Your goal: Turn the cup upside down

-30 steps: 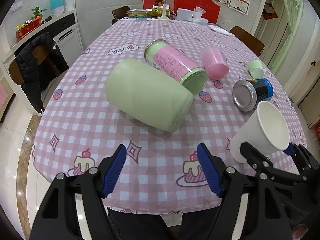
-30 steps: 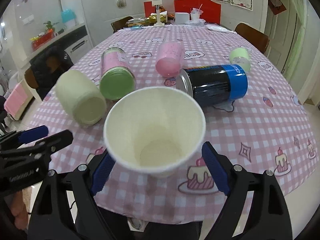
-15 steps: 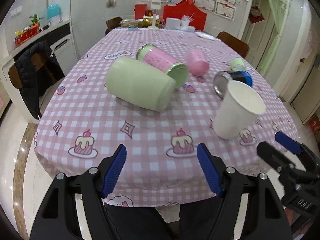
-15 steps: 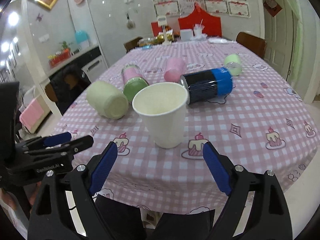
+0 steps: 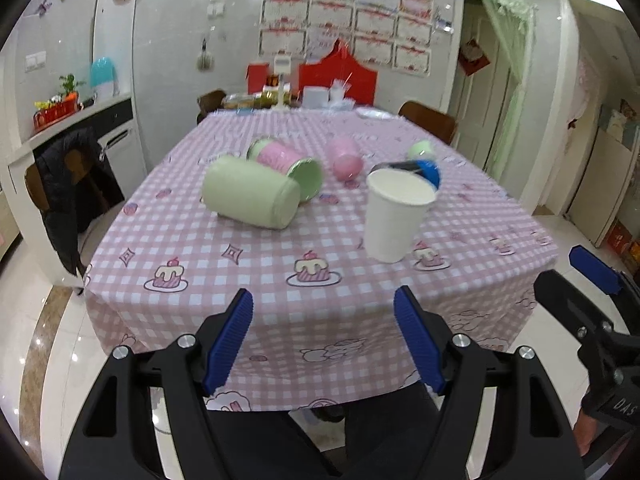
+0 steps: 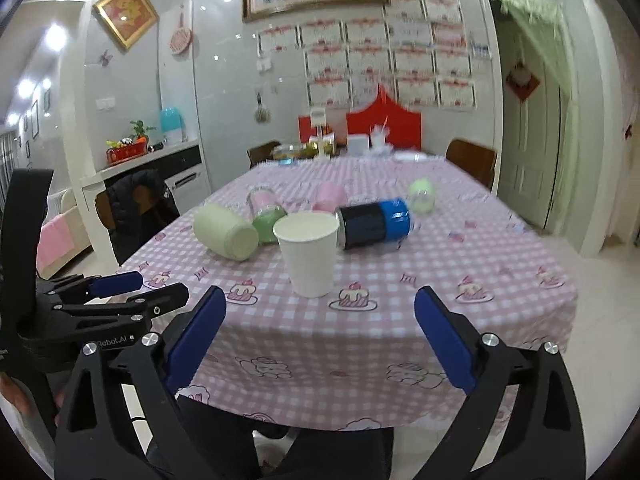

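A white paper cup [image 5: 394, 218] stands upright, mouth up, on the pink checked tablecloth [image 5: 248, 264] near the front edge; it also shows in the right wrist view [image 6: 309, 254]. My left gripper [image 5: 323, 340] is open and empty, held off the table in front of its edge. My right gripper [image 6: 320, 338] is open and empty, also back from the table, with the cup centred ahead of it. The right gripper shows in the left wrist view [image 5: 596, 280], and the left gripper shows in the right wrist view [image 6: 120, 292].
Lying on their sides behind the cup: a pale green cup [image 5: 250, 192], a pink and green can [image 5: 288, 162], a pink cup [image 5: 344, 158], a black and blue can [image 6: 374, 224], a small green cup [image 6: 421, 194]. A chair with a black jacket [image 5: 68, 188] stands left.
The right gripper let go of the white cup, which now stands on the table. Both grippers drew back and away from the table.
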Demonstrator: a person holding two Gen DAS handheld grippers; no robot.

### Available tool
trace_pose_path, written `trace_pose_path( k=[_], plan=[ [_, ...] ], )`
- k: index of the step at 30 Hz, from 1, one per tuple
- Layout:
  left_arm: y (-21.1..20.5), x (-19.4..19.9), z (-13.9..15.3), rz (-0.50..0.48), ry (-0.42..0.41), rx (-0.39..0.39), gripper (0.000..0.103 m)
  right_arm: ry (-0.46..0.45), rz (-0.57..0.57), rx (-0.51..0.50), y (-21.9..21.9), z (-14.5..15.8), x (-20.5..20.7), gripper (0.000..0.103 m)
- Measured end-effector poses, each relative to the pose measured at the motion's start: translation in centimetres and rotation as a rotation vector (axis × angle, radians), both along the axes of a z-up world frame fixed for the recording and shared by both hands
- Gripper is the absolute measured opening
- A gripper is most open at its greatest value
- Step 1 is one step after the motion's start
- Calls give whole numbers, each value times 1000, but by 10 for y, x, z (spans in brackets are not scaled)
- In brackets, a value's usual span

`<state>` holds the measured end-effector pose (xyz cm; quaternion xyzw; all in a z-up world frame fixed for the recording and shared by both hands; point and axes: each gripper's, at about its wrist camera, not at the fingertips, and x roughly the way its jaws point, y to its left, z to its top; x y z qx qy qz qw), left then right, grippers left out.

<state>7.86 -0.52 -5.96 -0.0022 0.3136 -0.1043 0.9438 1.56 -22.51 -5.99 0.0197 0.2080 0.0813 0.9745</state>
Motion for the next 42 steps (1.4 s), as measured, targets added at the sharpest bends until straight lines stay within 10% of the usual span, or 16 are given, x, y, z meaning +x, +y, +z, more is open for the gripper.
trace_pose_path(
  k=[20, 42],
  plan=[
    [-10, -67, 47, 0, -247, -8, 72, -209, -11, 48, -10, 38, -51, 94],
    [-14, -77, 45, -8, -230, 2, 74, -184, -1, 64, -14, 28, -61, 94]
  ],
)
